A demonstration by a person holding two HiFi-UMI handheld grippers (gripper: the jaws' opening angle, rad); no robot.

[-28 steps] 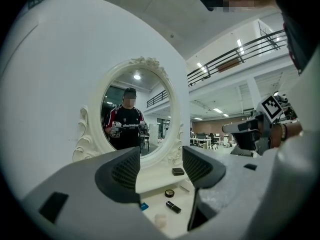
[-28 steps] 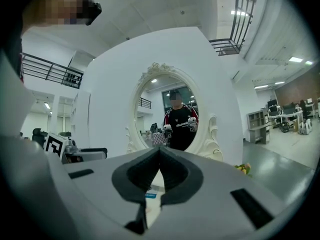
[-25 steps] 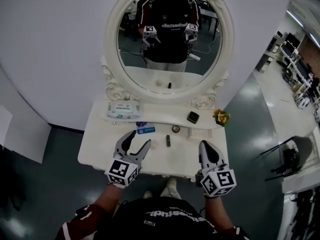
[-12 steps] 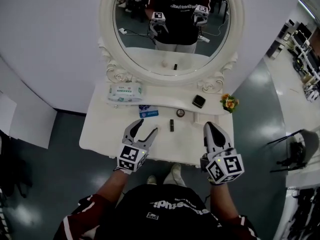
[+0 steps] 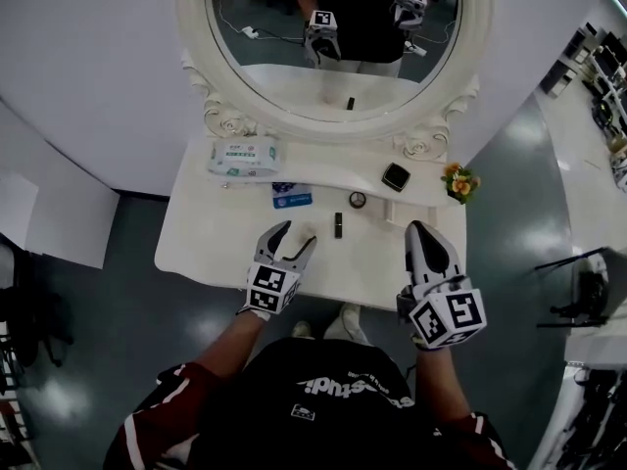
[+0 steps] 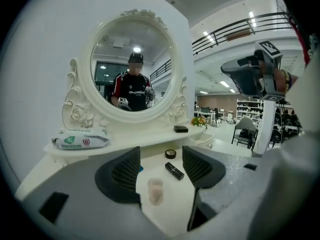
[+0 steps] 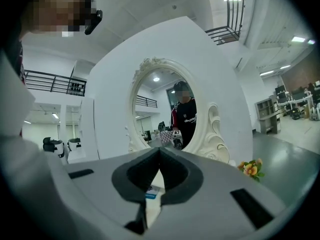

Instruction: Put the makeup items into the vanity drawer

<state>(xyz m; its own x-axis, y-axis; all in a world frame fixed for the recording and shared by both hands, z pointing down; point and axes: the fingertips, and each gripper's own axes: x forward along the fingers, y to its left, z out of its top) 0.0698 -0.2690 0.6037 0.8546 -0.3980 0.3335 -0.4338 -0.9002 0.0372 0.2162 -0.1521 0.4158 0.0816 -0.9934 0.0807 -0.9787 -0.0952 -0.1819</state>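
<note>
On the white vanity table [image 5: 206,243] lie a black lipstick [image 5: 338,225], a small round compact [image 5: 358,200], a blue item [image 5: 292,197] and a square black compact [image 5: 396,176]. A small pale pink bottle [image 6: 155,190] stands on the tabletop. My left gripper [image 5: 290,243] hovers over the table's front part. It is open, and in the left gripper view [image 6: 160,171] the bottle stands just ahead between the jaws, untouched. My right gripper [image 5: 421,233] is shut and empty near the front right edge, its jaws meeting at the tips [image 7: 159,156]. No drawer shows.
A pack of wipes [image 5: 242,155] lies on the raised back shelf at the left. A small flower bunch [image 5: 458,180] sits at the back right corner. The oval mirror [image 5: 333,37] rises behind and reflects the person and both grippers. Grey floor surrounds the table.
Both grippers have moved forward over the tabletop, the left one closer to the pink bottle and lipstick. The head view has tilted toward the table. Neither gripper's jaws have changed.
</note>
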